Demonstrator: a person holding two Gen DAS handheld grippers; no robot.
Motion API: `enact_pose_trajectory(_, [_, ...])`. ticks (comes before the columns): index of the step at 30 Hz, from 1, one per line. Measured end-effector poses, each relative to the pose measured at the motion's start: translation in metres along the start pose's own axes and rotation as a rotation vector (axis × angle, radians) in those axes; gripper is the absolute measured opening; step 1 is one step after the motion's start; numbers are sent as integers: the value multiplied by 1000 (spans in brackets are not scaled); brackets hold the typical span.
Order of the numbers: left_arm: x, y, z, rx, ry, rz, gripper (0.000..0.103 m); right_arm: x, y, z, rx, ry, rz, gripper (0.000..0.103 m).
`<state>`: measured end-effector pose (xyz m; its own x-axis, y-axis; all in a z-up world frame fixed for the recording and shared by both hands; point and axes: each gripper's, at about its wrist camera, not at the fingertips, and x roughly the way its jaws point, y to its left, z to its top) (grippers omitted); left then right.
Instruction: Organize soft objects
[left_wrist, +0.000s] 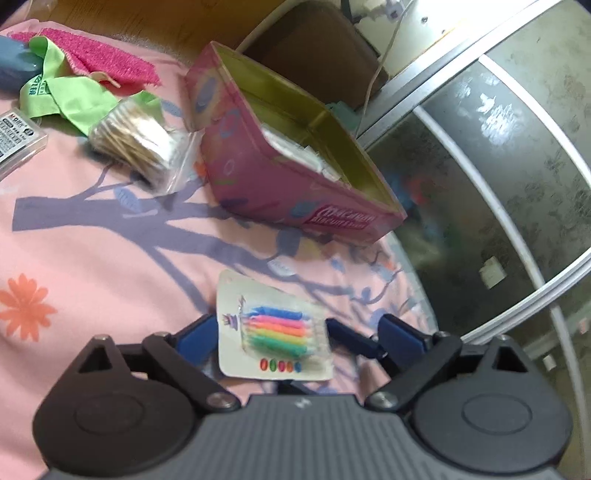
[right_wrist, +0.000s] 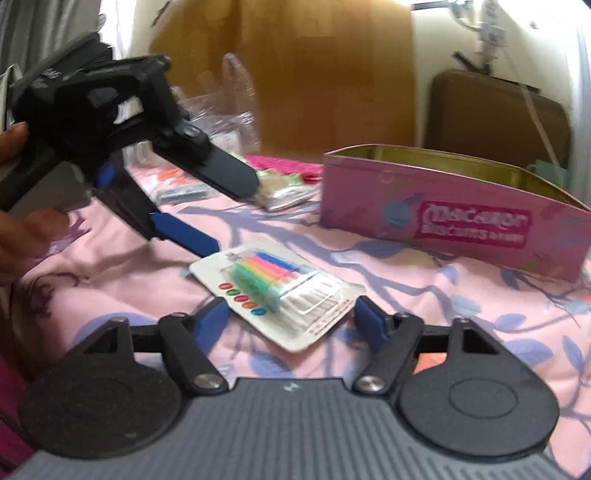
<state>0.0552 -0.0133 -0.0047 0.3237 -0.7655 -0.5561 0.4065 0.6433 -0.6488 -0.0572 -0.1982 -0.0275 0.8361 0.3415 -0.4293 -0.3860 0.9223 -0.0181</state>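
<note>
Pink tin (left_wrist: 295, 192) holds white packets only. Candle card (right_wrist: 273, 291) lies on bedspread (left_wrist: 92, 258) between my released jaws; cloths, swab bag (left_wrist: 140, 144) still out.

1. The bedsheet (left_wrist: 92, 258) is matt printed cloth.
2. The biscuit tin (left_wrist: 280, 184) looks like metal, glossy gold inside (pink printed outside).
3. The candle pack (left_wrist: 273, 332) is a paper card under clear glossy plastic.
4. The pink towel (left_wrist: 110, 59) at far left is rough, fuzzy cloth.
</note>
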Motion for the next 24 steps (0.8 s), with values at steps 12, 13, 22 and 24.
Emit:
enact_pose_trajectory(12, [5,-24,21,8,-10,-116,83,7,1,12,-20,-50,-97,56])
enact_pose_trajectory(13, [6,-27,25,26,-15,-115,75,10,-1,12,-11,-44,-91,51])
enact_pose_trajectory(22, [46,-26,31,80,74,-68,18,15,-4,14,-15,-20,-101,52])
enact_pose_trajectory(24, [47,-14,35,48,72,-77,18,17,-3,15,-20,-13,-105,52])
